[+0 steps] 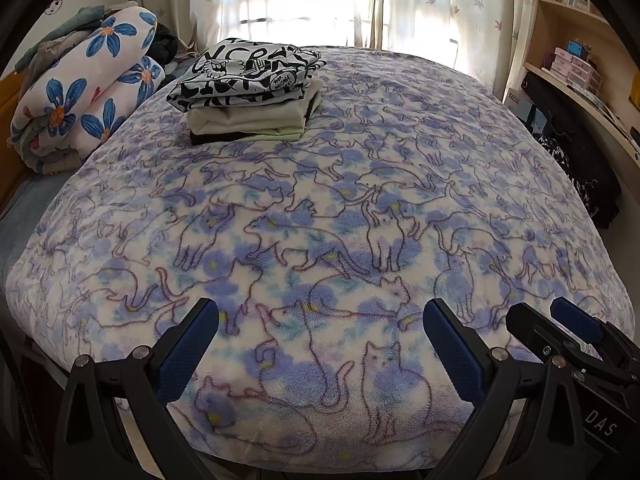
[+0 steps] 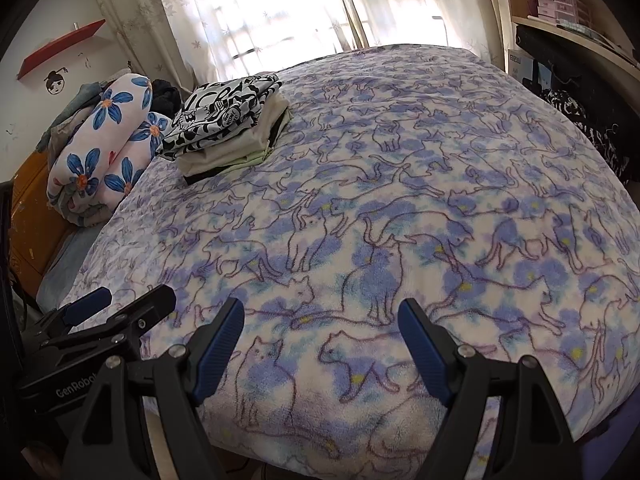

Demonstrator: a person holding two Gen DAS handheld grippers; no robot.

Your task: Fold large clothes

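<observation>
With both the left gripper (image 1: 320, 344) and right gripper (image 2: 320, 344) spread and empty, no garment lies ready. Fetch one and flatten it on the cat-print fleece blanket (image 1: 320, 220), clear of the folded clothes stack (image 1: 248, 96).

Fuzzy fleece blanket (image 1: 320, 208) (matt, cat-printed)

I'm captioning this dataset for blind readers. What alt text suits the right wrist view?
Open right gripper hovers over a bed's blue cat-print fleece blanket, holding nothing. A stack of folded clothes, black-and-white graphic print on top, sits far left beside a rolled blue-flower quilt.
</observation>
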